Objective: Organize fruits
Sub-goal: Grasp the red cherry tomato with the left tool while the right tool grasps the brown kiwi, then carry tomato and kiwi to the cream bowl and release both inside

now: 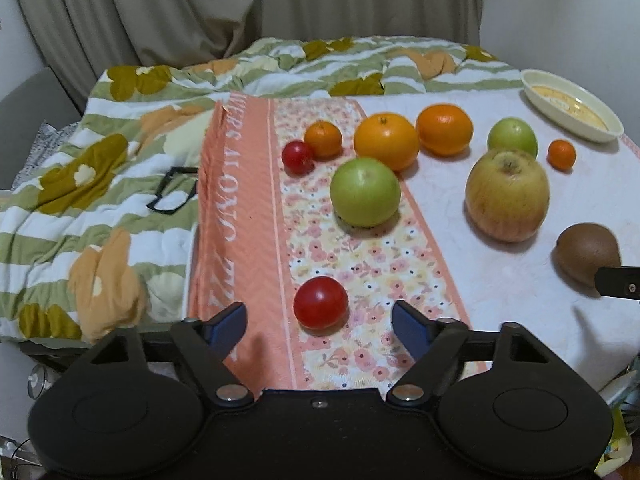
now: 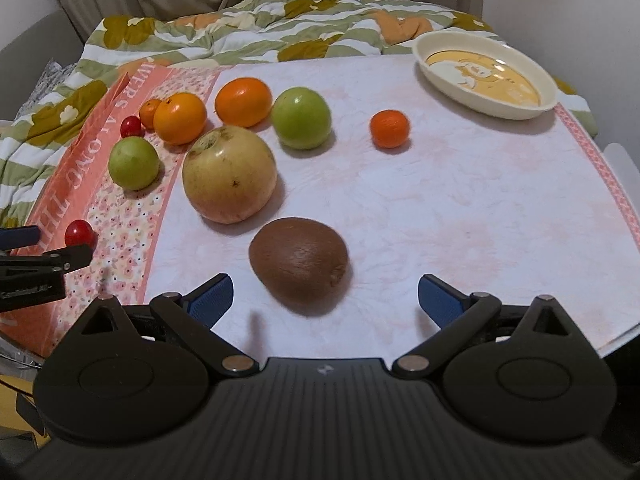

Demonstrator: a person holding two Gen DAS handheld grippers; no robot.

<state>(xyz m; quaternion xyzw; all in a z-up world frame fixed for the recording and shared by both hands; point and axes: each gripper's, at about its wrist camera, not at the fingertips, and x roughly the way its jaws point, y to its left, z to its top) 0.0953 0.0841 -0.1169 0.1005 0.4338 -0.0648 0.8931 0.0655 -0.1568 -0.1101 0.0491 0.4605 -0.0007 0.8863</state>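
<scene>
Fruits lie scattered over a pink-and-white cloth spread on a bed, most of them toward its left side and none in the cream oval dish that sits at the cloth's far right corner. Nearest the right gripper is a brown kiwi, lying on the cloth just ahead of the blue fingertips, which are spread wide apart with nothing between them. Beyond the kiwi sits a large yellowish apple, and farther back a green apple and a small mandarin, apart from each other. Along the far left stand two big oranges, just beside each other, with a smaller orange touching a small red tomato next to them on the floral band. A second green apple rests on that floral band in front of the oranges. The left gripper is also wide open and holds nothing; a larger red tomato lies on the floral band right between and just ahead of its fingertips. Off the cloth's left edge, a pair of dark-framed glasses lies on the green-striped flowered quilt, and beige curtains hang behind the bed.
</scene>
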